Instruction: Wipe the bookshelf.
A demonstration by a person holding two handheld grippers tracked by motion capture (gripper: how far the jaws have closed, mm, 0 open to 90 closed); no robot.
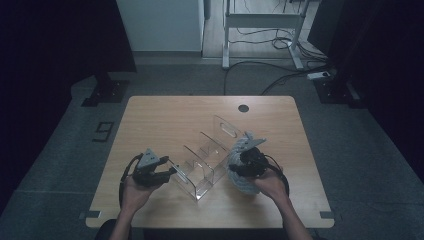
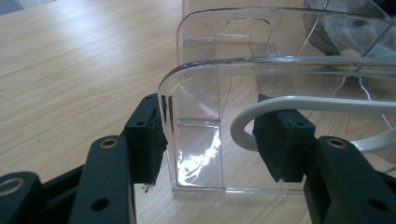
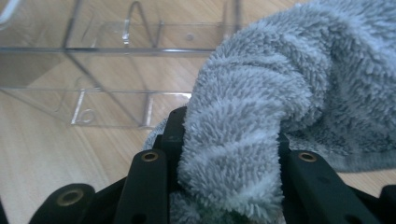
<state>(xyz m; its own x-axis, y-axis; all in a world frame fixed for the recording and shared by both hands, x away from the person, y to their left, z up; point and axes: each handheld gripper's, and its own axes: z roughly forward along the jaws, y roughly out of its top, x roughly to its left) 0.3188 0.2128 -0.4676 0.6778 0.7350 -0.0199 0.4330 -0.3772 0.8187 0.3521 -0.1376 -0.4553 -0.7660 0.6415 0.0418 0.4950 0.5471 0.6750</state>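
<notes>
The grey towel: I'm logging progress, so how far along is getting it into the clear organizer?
Done: the right tool grips the grey towel. In hand: the left tool straddles the clear organizer end wall. Left: the towel sits beside the organizer, not yet in a compartment.

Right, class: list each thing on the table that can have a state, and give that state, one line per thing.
Clear organizer: upright on the table, compartments empty.
Grey towel: bunched up, beside the organizer, not in it.
Left gripper: jaws around the organizer's end wall, one pad against it, the other apart from it.
Right gripper: shut on the grey towel.
</notes>
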